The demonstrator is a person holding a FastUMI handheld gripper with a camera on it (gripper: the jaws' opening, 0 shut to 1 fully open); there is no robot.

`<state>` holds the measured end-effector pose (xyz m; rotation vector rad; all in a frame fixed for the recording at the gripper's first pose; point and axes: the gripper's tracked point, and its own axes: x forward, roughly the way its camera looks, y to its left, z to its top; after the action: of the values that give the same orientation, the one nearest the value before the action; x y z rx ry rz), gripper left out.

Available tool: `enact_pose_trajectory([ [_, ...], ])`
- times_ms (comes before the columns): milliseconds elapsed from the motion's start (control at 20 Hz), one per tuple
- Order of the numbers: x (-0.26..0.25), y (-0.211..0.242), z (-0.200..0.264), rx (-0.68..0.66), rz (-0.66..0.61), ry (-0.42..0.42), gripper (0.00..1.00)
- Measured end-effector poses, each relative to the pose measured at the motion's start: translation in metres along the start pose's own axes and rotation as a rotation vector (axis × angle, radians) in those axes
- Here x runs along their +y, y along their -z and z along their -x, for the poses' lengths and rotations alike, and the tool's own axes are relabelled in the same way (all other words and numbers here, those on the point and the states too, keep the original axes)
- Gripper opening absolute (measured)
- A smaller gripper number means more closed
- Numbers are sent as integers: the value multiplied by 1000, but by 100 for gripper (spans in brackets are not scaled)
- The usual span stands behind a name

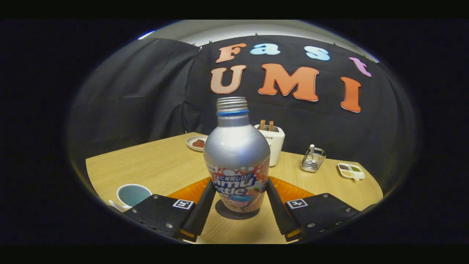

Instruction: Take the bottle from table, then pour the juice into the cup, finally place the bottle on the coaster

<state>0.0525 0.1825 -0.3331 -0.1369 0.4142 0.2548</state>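
We see the cup [133, 194] near the tabletop's left edge, just left of our left finger. The bottle [237, 157] stands upright between the fingers of the gripper [237, 198], long axis vertical, open threaded mouth up, cap off; its label shows partial letters "amu" and "ottle". Both fingers sit against its lower sides, gripping it. The orange coaster [293, 190] lies behind the fingers. Beyond it, toward the far edge, are a plate [196, 143], toaster [273, 143], wire rack [313, 159] and tray [351, 171].
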Motion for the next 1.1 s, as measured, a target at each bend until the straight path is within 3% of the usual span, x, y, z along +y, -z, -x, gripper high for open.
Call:
enact_pose_trajectory([
  [1100, 0, 55, -28, 58, -150, -28, 77],
])
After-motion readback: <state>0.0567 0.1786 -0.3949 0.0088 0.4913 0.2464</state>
